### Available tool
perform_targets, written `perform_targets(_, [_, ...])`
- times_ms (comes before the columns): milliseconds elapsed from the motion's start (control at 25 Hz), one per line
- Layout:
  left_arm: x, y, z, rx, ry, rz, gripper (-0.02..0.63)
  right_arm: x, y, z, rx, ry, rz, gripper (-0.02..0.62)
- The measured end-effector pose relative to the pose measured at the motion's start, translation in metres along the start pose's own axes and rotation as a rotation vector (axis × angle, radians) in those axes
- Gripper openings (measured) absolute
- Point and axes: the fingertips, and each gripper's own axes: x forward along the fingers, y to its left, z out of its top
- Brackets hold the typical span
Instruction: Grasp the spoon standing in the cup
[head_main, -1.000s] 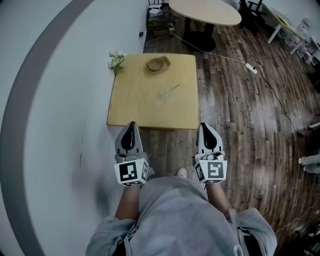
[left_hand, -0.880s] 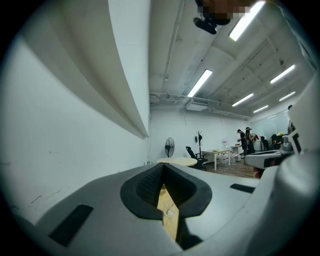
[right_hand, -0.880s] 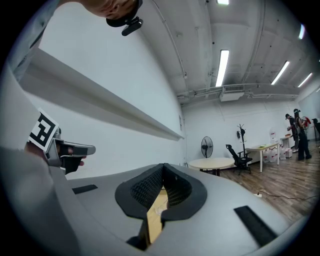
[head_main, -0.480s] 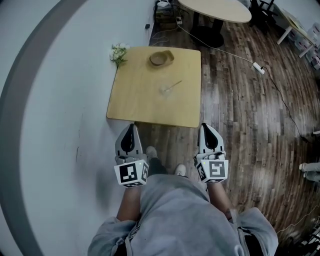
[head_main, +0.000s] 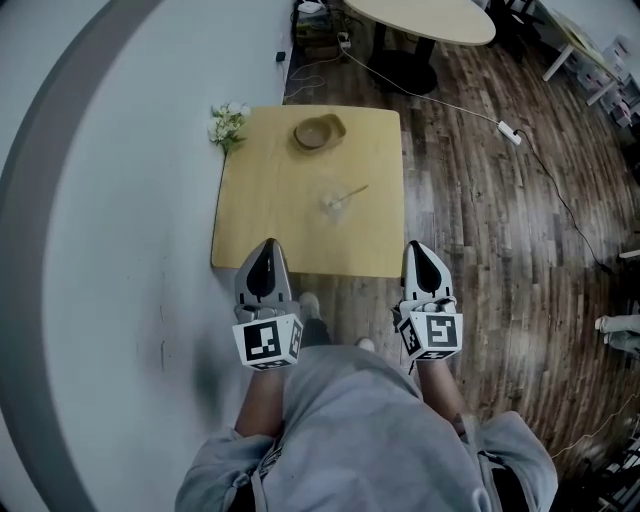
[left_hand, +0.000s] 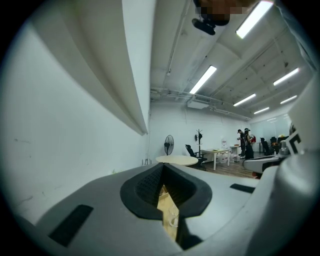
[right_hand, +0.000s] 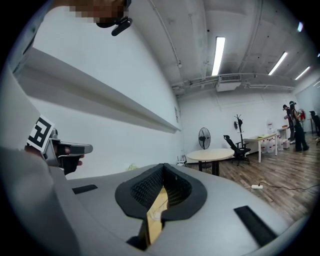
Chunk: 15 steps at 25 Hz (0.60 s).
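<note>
I am at the approach step: nothing is grasped yet, and I stand short of the desk with both tools held level in front of me. My left hand-held gripper has its jaws together with nothing between them, its tip just over the near edge of the desk. My right hand-held gripper is likewise closed and empty, and sits at the desk's near right corner.

The cup is a clear one standing near the middle of the desk, well ahead of both tools and between their lines. The spoon stands in it, with its handle leaning up and to the right, toward the side of my right hand-held gripper. A wooden bowl sits further back, and a small bunch of flowers is at the far left corner; both are well apart from the cup.

As I judge it, the next move calls for reaching forward over the desk, parting the jaws of the right hand-held gripper on the way, and lining them up either side of the leaning handle above the rim. The cup looks light, so a sideways nudge could tip it.
</note>
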Motion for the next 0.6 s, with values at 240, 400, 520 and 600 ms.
perform_targets(240, [0.045,0.024,0.013,-0.005,-0.01,-0.058,0.002,0.041,-0.004,0.007,0.002,0.008,-0.069,0.0])
perform_targets(400, [0.071,0.041,0.016,-0.005,-0.013,-0.097,0.002,0.07,-0.001,0.007,0.018,0.006,-0.111,0.0])
perform_targets(520, [0.087,0.052,0.017,-0.005,-0.016,-0.127,0.002,0.089,0.005,0.005,0.026,0.001,-0.134,0.0])
perform_targets(600, [0.094,0.059,0.017,-0.004,-0.019,-0.145,0.002,0.1,0.01,0.003,0.031,-0.002,-0.146,0.0])
